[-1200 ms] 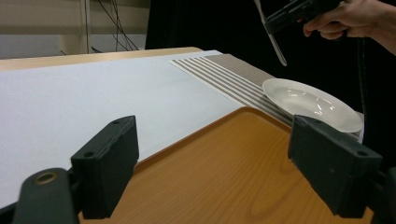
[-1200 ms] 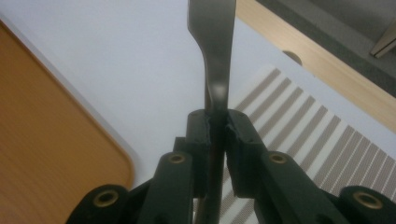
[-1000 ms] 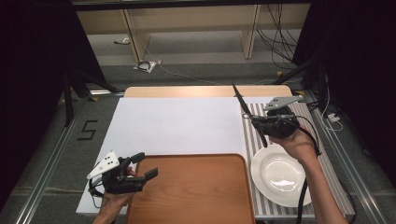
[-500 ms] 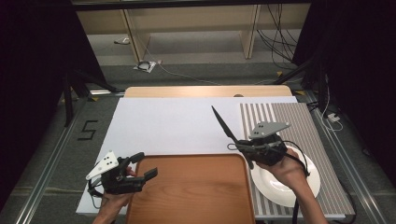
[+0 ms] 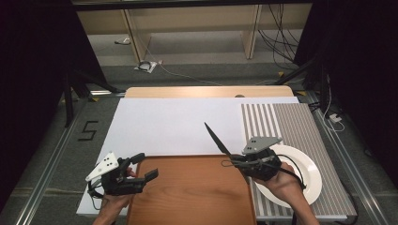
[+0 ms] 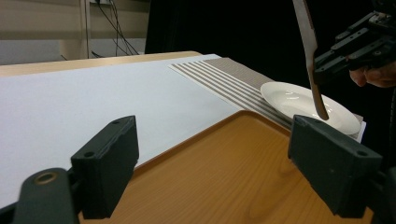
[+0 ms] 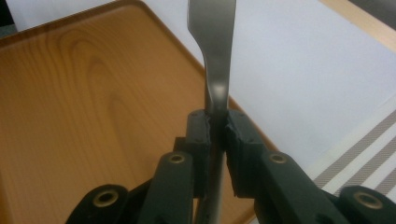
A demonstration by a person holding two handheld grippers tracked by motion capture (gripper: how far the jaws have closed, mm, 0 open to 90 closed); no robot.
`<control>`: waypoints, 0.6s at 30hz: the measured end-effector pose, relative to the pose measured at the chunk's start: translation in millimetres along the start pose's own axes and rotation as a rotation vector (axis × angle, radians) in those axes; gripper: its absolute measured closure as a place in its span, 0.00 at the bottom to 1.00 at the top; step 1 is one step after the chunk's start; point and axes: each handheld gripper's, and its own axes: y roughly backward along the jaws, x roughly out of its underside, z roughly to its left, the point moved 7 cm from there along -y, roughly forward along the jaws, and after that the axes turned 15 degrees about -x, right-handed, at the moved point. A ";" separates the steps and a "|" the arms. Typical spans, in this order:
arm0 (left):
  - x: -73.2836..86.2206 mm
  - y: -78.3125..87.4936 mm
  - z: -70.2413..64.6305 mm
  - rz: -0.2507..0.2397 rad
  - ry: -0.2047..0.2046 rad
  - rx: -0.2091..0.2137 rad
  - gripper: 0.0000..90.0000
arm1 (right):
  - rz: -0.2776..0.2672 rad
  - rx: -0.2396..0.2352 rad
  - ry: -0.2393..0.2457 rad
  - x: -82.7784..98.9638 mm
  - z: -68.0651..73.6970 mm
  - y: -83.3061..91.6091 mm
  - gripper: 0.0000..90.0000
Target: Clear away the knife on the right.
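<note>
Table: white sheet [image 5: 178,124], striped mat [image 5: 300,126], wooden tray [image 5: 192,192], plate [image 5: 309,173]. Knife [image 5: 217,138] pinched by right gripper [image 5: 234,162], carried since 1 s ago from mat's far end to tray's right edge, prob. for placing. Left gripper [image 5: 143,166]: jaws spread, empty, unmoved at tray's left edge

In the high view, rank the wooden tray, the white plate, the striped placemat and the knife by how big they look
1. wooden tray and striped placemat: too close to call, since hands cover part of each.
2. white plate, partly hidden by the right tongs.
3. knife, thin and smallest.
</note>
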 end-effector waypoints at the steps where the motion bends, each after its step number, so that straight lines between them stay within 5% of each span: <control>1: 0.1 -0.1 0.2 0.000 0.001 -0.001 0.18 | 0.001 -0.004 -0.001 0.9 1.6 -1.2 0.90; 18: 0.3 -0.3 -0.4 0.001 -0.004 0.001 0.18 | 0.081 -0.124 -0.042 19.5 35.3 -23.1 0.90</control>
